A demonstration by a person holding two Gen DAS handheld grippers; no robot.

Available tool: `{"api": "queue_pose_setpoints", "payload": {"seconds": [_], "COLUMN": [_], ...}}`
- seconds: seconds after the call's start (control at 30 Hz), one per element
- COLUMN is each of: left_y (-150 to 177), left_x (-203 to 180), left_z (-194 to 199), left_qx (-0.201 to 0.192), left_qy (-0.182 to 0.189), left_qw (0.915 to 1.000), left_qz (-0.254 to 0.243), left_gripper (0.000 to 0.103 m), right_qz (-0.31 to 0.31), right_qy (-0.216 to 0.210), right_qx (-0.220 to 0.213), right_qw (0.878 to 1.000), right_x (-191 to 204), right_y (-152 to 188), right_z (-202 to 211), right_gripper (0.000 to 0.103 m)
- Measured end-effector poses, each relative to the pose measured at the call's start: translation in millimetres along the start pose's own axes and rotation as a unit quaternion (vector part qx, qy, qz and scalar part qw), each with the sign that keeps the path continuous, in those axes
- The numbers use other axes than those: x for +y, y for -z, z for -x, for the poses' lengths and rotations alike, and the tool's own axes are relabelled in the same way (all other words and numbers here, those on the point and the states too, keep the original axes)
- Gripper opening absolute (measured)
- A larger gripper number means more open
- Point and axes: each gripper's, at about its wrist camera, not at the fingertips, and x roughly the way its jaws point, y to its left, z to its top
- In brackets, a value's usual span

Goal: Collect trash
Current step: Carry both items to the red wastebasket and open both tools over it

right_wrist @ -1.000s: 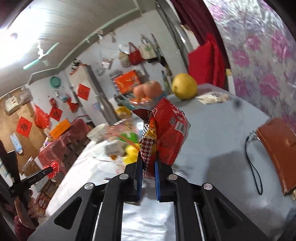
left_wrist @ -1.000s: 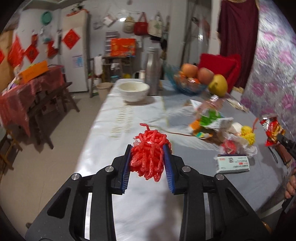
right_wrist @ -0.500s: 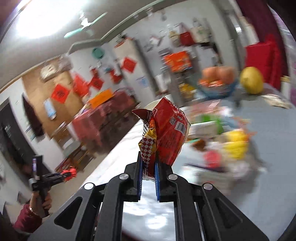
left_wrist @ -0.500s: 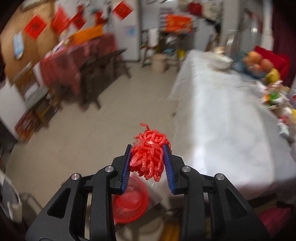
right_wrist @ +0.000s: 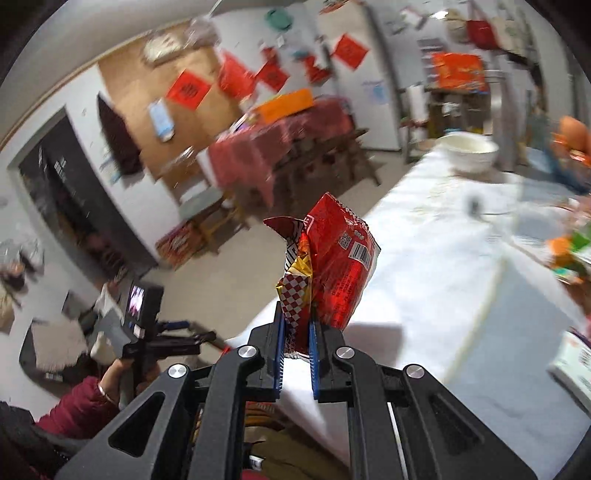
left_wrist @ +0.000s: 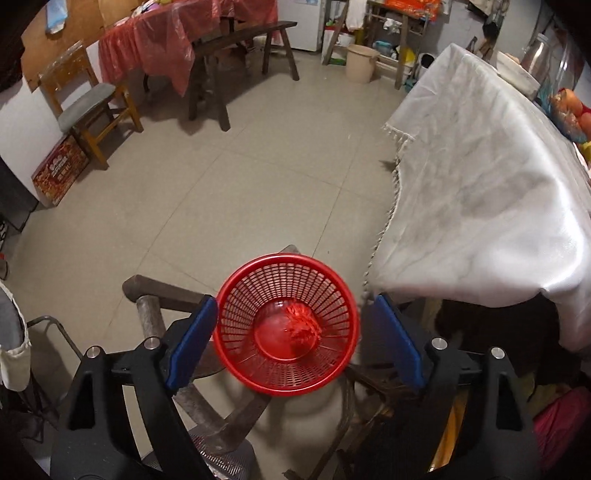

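Observation:
A round red mesh basket (left_wrist: 240,295) stands on the floor right below my left gripper (left_wrist: 293,332). The red foam net (left_wrist: 303,326) lies blurred inside it, near the bottom. The left jaws are opening wide, with nothing pressed between the blue pads (left_wrist: 192,341). In the right wrist view my right gripper (right_wrist: 297,341) is shut on a red snack wrapper (right_wrist: 332,266), held up over the near edge of the white-clothed table (right_wrist: 461,295). The left gripper (right_wrist: 173,341) shows at lower left, held by a person's hand (right_wrist: 114,373).
The white tablecloth (left_wrist: 480,184) hangs at the right of the basket. A dark wooden stool frame (left_wrist: 155,295) surrounds the basket. A chair (left_wrist: 88,114), a bench (left_wrist: 236,40) and a red-covered table (left_wrist: 177,33) stand across the tiled floor (left_wrist: 258,166). A white bowl (right_wrist: 469,151) and more litter (right_wrist: 565,251) sit on the table.
The left gripper swung from the table down over the red basket, opened, and the red foam net dropped in. The right gripper swept left with the wrapper still held.

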Motion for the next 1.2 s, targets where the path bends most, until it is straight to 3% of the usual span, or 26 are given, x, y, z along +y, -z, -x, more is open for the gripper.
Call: {"api": "queue_pose_setpoints", "payload": {"seconds": [0.13, 0.3, 0.43, 0.53, 0.57, 0.63, 0.73, 0.97, 1.2], "left_y": [-2.1, -11.2, -11.3, -13.5, -13.1, -13.1, -13.4, -15.6, -21.3], "left_x": [28.7, 66.0, 84.4, 95.4, 97.4, 102.7, 105.0, 92.7, 65.0], "left_z": [18.4, 49.6, 65.2, 73.2, 75.4, 79.1, 81.7, 83.4, 94.2], "left_qx": [-0.031, -0.088, -0.105, -0.113, -0.114, -0.114, -0.115, -0.114, -0.129], "left_qy": [-0.031, -0.108, -0.141, -0.141, -0.136, -0.124, -0.116, -0.104, -0.092], "left_qw": [0.9987, 0.9886, 0.982, 0.98, 0.9799, 0.9804, 0.9806, 0.9833, 0.9848], "left_qz": [0.026, 0.057, 0.069, 0.085, 0.091, 0.103, 0.109, 0.097, 0.072], "left_gripper": [0.089, 0.096, 0.096, 0.096, 0.096, 0.096, 0.096, 0.096, 0.096], "right_qz": [0.039, 0.082, 0.115, 0.14, 0.139, 0.125, 0.113, 0.122, 0.116], "right_qy": [-0.034, -0.077, -0.095, -0.095, -0.092, -0.095, -0.11, -0.094, -0.071], "right_qx": [0.043, 0.112, 0.159, 0.185, 0.194, 0.202, 0.203, 0.163, 0.113], "right_qw": [0.998, 0.987, 0.976, 0.968, 0.967, 0.967, 0.967, 0.974, 0.984], "right_x": [41.4, 96.1, 138.1, 159.9, 164.0, 165.5, 161.0, 145.7, 122.3], "right_y": [-6.2, -3.3, 2.3, 4.4, 5.5, 7.0, 8.2, 7.3, -6.3], "right_z": [-42.5, -104.3, -150.2, -186.3, -197.9, -207.7, -200.4, -156.0, -124.2], "right_gripper": [0.012, 0.012, 0.013, 0.024, 0.037, 0.039, 0.039, 0.039, 0.049]}}
